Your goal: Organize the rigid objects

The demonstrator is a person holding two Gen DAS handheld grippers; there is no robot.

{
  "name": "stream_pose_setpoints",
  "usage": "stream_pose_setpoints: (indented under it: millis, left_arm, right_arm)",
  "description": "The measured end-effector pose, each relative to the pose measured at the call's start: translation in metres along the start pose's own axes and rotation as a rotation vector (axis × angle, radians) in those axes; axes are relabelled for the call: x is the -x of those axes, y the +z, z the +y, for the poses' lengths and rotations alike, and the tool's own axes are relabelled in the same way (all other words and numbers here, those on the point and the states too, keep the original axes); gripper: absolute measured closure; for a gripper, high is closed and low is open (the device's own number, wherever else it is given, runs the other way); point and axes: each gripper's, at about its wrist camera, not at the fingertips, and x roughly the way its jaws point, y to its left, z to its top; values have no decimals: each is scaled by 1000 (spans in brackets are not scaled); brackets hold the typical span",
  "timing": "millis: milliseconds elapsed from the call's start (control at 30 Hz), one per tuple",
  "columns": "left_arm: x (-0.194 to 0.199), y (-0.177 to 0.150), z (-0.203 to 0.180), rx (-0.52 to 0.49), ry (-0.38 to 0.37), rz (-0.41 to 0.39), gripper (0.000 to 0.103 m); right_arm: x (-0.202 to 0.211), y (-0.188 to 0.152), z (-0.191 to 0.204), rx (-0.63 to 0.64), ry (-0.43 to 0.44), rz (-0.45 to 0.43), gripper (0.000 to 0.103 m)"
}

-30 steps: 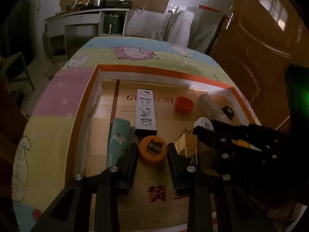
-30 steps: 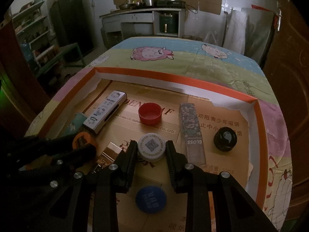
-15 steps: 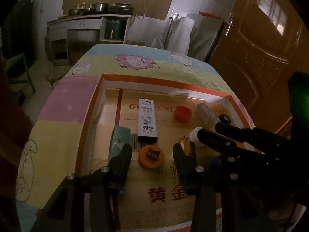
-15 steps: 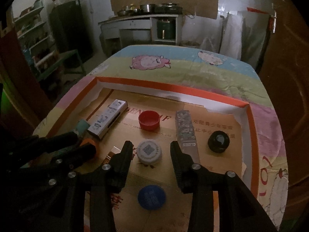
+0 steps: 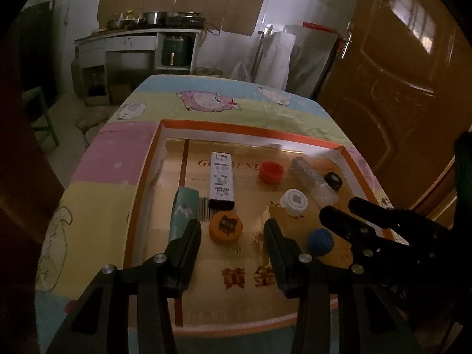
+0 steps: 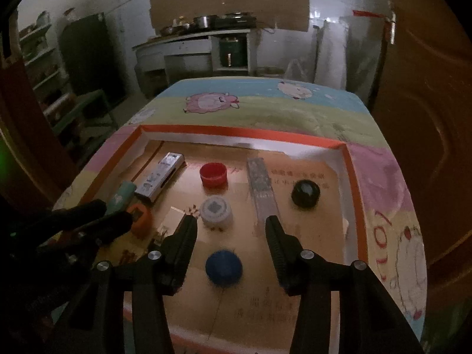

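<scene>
An orange-rimmed cardboard tray [image 5: 247,128] [image 6: 236,131] lies on a pastel cloth. In it rest an orange cap [image 5: 225,226] [image 6: 141,216], a white cap [image 5: 293,201] [image 6: 215,211], a blue cap [image 5: 320,241] [image 6: 223,267], a red cap [image 5: 271,171] [image 6: 213,174], a black cap [image 5: 333,180] [image 6: 306,193], a white printed box [image 5: 221,179] [image 6: 159,175], a teal box [image 5: 183,215] [image 6: 121,195] and a long patterned box [image 5: 312,181] [image 6: 261,190]. My left gripper [image 5: 233,224] stands open above the orange cap. My right gripper [image 6: 231,221] is opening, raised clear of the white cap.
A small gold card box [image 5: 264,221] [image 6: 174,219] lies between the orange and white caps. A brown door [image 5: 407,67] stands to the right. A counter with pots [image 5: 147,38] and a green chair [image 5: 41,115] lie beyond the table's far end.
Both grippers opened and drew back upward. The orange cap was let go by the left one, the white cap by the right one. Both caps stay on the tray.
</scene>
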Motion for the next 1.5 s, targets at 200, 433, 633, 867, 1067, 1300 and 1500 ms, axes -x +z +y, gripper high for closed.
stream_pose_setpoints:
  millis: [200,433,633,867,1067,1300,1500]
  left_arm:
    - [20,-8,-6,-13,18,-25,59]
    - [46,-15,-14,-34,43,-66,59]
    - [76,-25,-21,-22,77,-120,59]
    - [111,-40,-31,-46,140,-174,59]
    - [131,-51,-36,-51,122,-184,59]
    - [156,-63,-42,-61,137,-207,59]
    - [175,-79,-53,-89,204,-215,59]
  right_arm:
    - [24,-14,0,-20,-41,-23,50]
    - [56,-24,6,-21,-82,-61,49]
    - [86,-33,16,-18,-102,-102,49]
    - [124,-48,32,-16,-144,-155,49]
    - [148,-61,38,-28,-181,-189,47]
    - [171,-74,44,-32,-194,-201,46]
    - [186,-86,50,-45,-184,-205,46]
